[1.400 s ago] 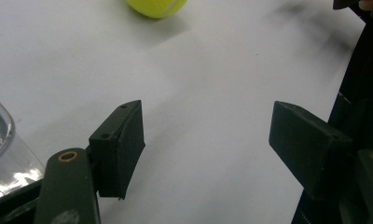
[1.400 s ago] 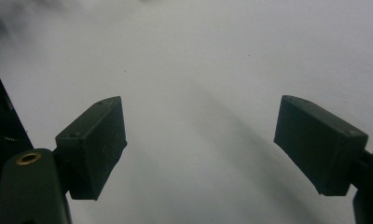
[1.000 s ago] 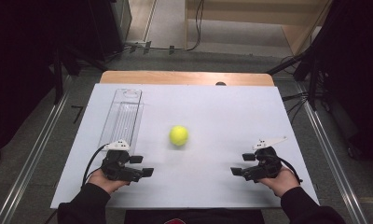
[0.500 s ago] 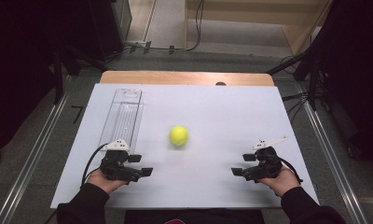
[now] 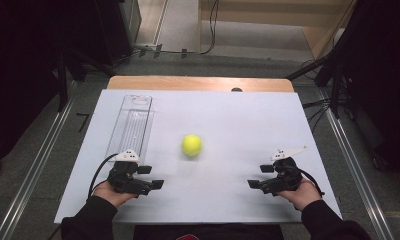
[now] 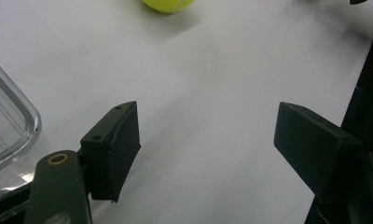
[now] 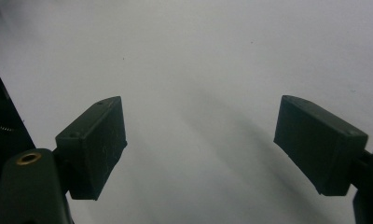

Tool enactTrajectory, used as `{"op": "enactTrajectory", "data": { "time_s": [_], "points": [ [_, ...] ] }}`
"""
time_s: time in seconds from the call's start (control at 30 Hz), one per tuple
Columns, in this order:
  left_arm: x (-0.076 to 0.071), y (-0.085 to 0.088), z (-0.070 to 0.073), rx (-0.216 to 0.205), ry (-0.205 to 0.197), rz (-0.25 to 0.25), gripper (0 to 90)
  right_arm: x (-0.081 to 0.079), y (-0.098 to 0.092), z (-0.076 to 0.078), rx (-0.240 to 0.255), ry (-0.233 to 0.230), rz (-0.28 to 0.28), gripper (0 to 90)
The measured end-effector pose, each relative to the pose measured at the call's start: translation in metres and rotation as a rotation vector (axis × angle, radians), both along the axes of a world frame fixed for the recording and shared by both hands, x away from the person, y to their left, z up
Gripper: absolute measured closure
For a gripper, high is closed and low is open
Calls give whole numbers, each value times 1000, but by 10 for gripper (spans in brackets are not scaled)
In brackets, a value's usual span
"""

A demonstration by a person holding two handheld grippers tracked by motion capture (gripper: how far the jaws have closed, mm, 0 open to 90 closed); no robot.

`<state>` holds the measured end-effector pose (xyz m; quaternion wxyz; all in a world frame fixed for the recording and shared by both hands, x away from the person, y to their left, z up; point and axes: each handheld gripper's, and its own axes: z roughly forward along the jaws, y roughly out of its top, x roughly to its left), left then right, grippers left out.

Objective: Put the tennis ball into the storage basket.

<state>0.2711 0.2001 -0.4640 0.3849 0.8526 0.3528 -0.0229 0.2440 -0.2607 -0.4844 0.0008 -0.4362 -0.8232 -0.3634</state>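
Yellow-green and round, the tennis ball [image 5: 192, 145] lies alone in the middle of the white table sheet [image 5: 228, 115] in the high view, touched by nothing. A clear plastic tray [image 5: 132, 125] lies to its left, running away from the person, and looks empty. The left gripper [image 5: 155, 184] rests near the front edge on the left, just this side of the tray's near end; the right gripper [image 5: 253, 184] rests near the front edge on the right. Both point inward, towards each other, and both are well apart from the ball. Judged from this, the work has not begun: the ball is neither gripped nor in the tray, so reaching, grasping and placing are probably all left to do.

From the left gripper view, the two black jaws stand apart with bare sheet between them, so this gripper [image 6: 207, 135] is open and holds nothing. The ball [image 6: 167, 4] peeks in at the top edge, far ahead, and a rounded corner of the tray [image 6: 12, 126] sits at the left, just beside the left jaw.

From the right gripper view, the jaws likewise stand wide over bare white sheet, so this gripper [image 7: 201, 135] is open and empty.
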Motion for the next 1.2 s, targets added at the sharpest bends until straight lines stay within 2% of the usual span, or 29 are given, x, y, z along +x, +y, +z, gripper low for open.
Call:
{"op": "enactTrajectory", "data": {
  "time_s": [0.9, 1.2],
  "points": [
    [0, -2, -1, -2, 14, -5, 229, 0, 1, -1, -1, 13, 7, 146],
    [0, -15, 2, -25, 15, -52, 229, 0, 1, -1, -2, 15, 11, 146]
  ]
}}
